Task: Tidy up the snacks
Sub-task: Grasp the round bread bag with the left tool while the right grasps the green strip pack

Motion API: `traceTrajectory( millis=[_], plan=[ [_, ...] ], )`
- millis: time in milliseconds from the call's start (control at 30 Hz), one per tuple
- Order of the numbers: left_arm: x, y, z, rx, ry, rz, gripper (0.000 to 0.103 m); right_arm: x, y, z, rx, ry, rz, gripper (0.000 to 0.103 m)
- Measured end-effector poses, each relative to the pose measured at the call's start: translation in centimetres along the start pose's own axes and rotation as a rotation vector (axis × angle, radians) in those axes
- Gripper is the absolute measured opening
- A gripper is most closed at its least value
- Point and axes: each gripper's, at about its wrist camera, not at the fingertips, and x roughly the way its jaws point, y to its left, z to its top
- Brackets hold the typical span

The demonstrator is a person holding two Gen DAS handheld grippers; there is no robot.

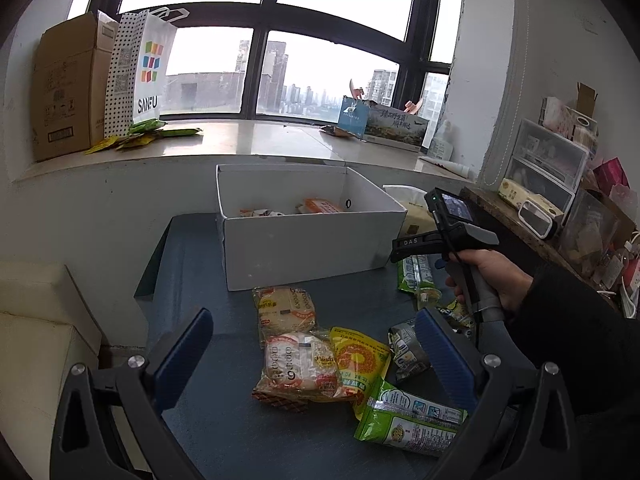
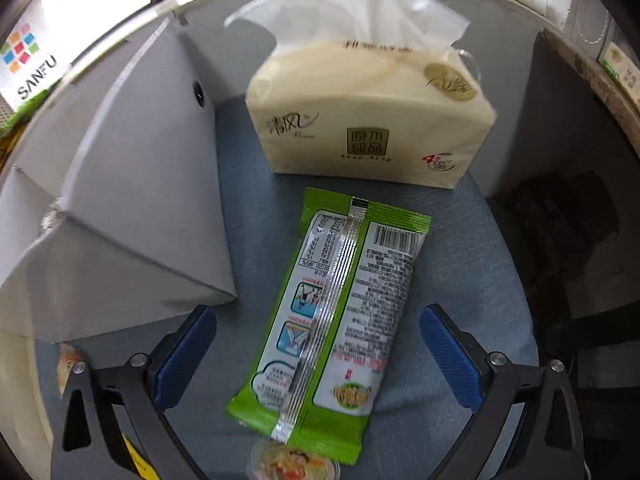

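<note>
Blue felt table (image 2: 256, 216), crinkly green packet (image 2: 336, 304) (seam-up), flat between spread right gripper (image 2: 318, 354).

Two handheld grippers share one build: black angular frames, round silver screw heads at the pivots, triangular cut-outs in the outer arms and ribbed blue pads lining the fingers (image 1: 184, 344). The left gripper (image 1: 316, 356) fills the view's lower edge from 7 to 5 o'clock. At 3 o'clock, the right gripper (image 1: 448, 236) shows a black body lettered "DAS", a grey pistol handle, a small lit screen with a green indicator light on top and a thin black cable trailing down. The person's hand (image 1: 492, 276) emerges from a black sleeve (image 1: 576, 320). The right gripper's own view (image 2: 320, 340) shows a yellow label at 7 o'clock.
</note>
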Motion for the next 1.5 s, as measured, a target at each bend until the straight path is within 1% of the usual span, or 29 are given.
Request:
traceTrajectory(
  millis=[133, 167, 200, 267, 300, 433, 533, 600, 700, 800, 867, 933, 1033, 1100, 1200, 1233, 1267, 1367, 1433, 1467, 1500],
  plan=[
    [-0.1, 0.5, -0.3, -0.008, 0.002, 0.006, 0.103, 1.3, 0.0, -0.2, 0.027, 0.044, -0.013, 0.103],
    [0.0, 0.6, -0.3, -0.011, 0.004, 0.007, 0.103, 1.4, 0.1, -0.3, 0.020, 0.047, -0.021, 0.101],
    [0.0, 0.6, -0.3, -0.012, 0.004, 0.009, 0.103, 1.4, 0.4, -0.3, 0.001, 0.042, -0.042, 0.096],
    [0.1, 0.7, -0.3, -0.014, 0.005, 0.009, 0.103, 1.1, 0.8, -0.5, -0.027, 0.035, -0.087, 0.082],
    [0.1, 0.7, -0.4, -0.015, 0.006, 0.012, 0.103, 0.7, 0.9, -0.6, -0.038, 0.018, -0.082, 0.070],
    [0.7, 0.7, -0.4, -0.015, 0.019, 0.014, 0.103, 0.1, 0.7, -1.0, -0.042, 0.022, -0.051, 0.065],
    [1.4, 0.7, -0.4, -0.019, 0.041, 0.018, 0.103, -0.8, 0.3, -0.9, -0.036, 0.004, -0.011, 0.065],
    [2.2, 0.9, -0.2, -0.030, 0.063, 0.020, 0.103, -2.3, -0.2, -1.0, -0.037, -0.034, 0.012, 0.065],
    [4.4, 1.0, 0.1, -0.038, 0.109, 0.014, 0.103, -5.5, -1.3, -2.0, -0.028, -0.104, 0.074, 0.065],
    [7.9, 1.2, 0.6, -0.045, 0.196, 0.017, 0.103, -9.4, -2.2, -3.0, -0.034, -0.212, 0.124, 0.065],
    [10.7, 1.2, 0.9, -0.043, 0.263, 0.039, 0.103, -12.3, -2.8, -4.2, -0.047, -0.287, 0.147, 0.065],
    [13.3, 1.4, 1.2, -0.047, 0.312, 0.056, 0.103, -15.1, -3.3, -5.3, -0.064, -0.352, 0.170, 0.065],
    [16.9, 1.8, 1.3, -0.069, 0.383, 0.100, 0.103, -18.8, -3.7, -7.9, -0.096, -0.426, 0.203, 0.065],
    [18.8, 1.7, 1.2, -0.054, 0.421, 0.118, 0.103, -20.0, -4.9, -8.8, -0.113, -0.465, 0.218, 0.065],
    [21.6, 1.9, 0.7, -0.054, 0.481, 0.132, 0.103, -21.9, -4.9, -11.4, -0.122, -0.494, 0.254, 0.065],
    [22.2, 2.0, 0.6, -0.053, 0.492, 0.150, 0.103, -22.4, -5.0, -12.1, -0.128, -0.498, 0.272, 0.065],
    [22.8, 2.0, 0.5, -0.044, 0.501, 0.168, 0.103, -22.9, -4.9, -12.3, -0.136, -0.505, 0.279, 0.065],
    [24.0, 2.0, -0.1, -0.038, 0.546, 0.188, 0.103, -23.5, -5.2, -13.4, -0.145, -0.521, 0.300, 0.065],
    [24.2, 1.9, -0.4, -0.039, 0.551, 0.194, 0.100, -23.9, -4.6, -14.3, -0.164, -0.540, 0.285, 0.066],
    [24.2, 1.8, -0.4, -0.025, 0.550, 0.206, 0.092, -23.9, -4.4, -14.5, -0.171, -0.545, 0.286, 0.066],
    [24.0, 1.5, -0.3, -0.002, 0.545, 0.219, 0.078, -23.8, -4.3, -14.5, -0.175, -0.546, 0.297, 0.066]
  ],
)
